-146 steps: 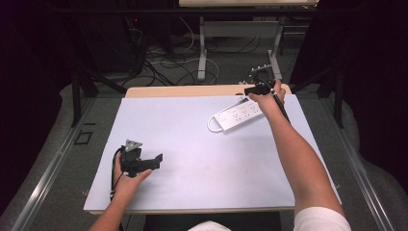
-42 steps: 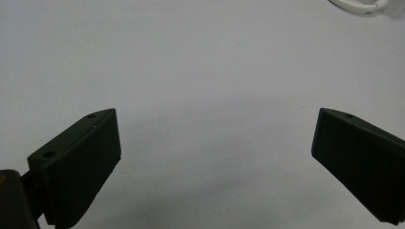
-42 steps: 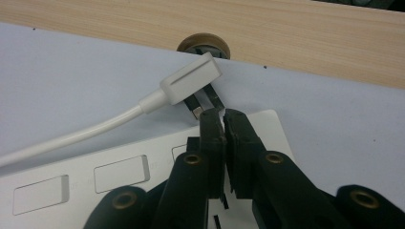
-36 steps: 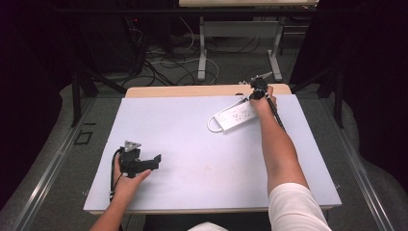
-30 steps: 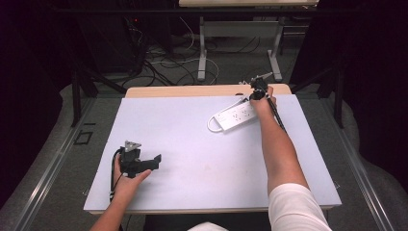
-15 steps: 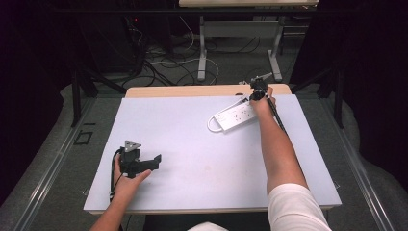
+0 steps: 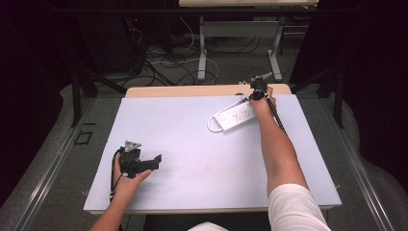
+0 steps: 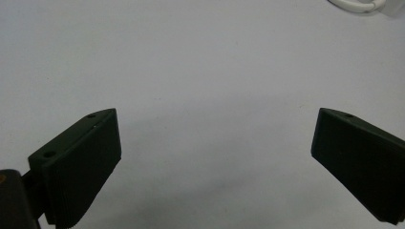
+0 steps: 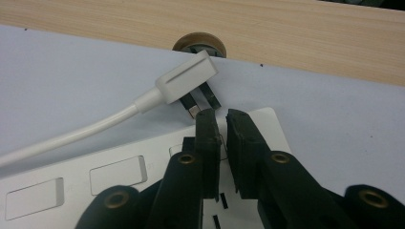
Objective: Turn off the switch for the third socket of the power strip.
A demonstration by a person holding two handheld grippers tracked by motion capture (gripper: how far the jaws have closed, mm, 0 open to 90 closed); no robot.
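A white power strip (image 7: 234, 116) lies at an angle on the far right of the white mat (image 7: 192, 144). Its white plug (image 9: 186, 83) rests on the mat just past the strip's end, prongs pointing at the strip (image 9: 119, 176). My right gripper (image 9: 223, 117) hovers over that end of the strip, jaws almost together with nothing visible between them. In the high view the right gripper (image 7: 255, 92) sits at the strip's far end. My left gripper (image 7: 156, 160) rests on the mat at the near left, its jaws (image 8: 215, 143) wide apart and holding nothing.
A bare strip of wooden tabletop (image 9: 286, 33) runs beyond the mat, with a round cable grommet (image 9: 199, 44) just behind the plug. The strip's looped cord (image 7: 214, 126) curls at its near end. Cables and a table frame (image 7: 202, 53) lie on the floor beyond.
Since the oldest frame the right arm has swung a little left and brought its gripper onto the strip's far end. Over the last second it holds still. The left gripper has not moved.
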